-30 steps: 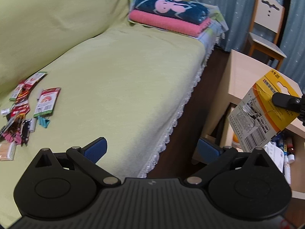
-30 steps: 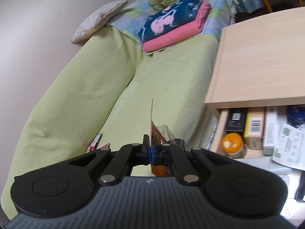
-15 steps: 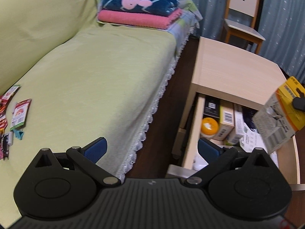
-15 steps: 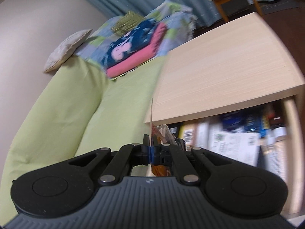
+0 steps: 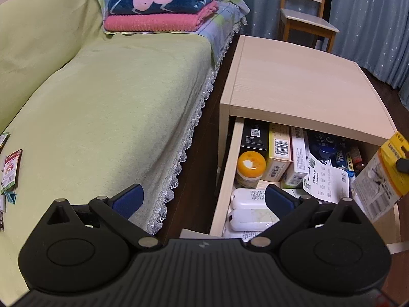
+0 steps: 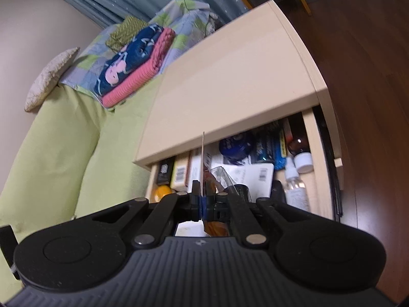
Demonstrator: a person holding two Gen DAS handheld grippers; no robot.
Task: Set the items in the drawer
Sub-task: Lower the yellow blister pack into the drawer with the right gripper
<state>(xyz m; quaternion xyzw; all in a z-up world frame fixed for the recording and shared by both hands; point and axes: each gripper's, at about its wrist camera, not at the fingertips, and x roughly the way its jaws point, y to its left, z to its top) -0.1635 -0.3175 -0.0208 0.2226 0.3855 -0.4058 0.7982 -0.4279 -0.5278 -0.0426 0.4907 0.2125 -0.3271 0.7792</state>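
Both views swung from the sofa to the drawer. Right tool clenches the yellow card pack; left tool is released, so we lower the pack past the cabinet edge first.

A home living room. A covered sofa with folded blankets shows it. Curtains and a wooden chair stand nearby.

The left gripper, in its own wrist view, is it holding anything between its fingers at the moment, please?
No, the left gripper is open, its blue fingertips spread wide with nothing between them.
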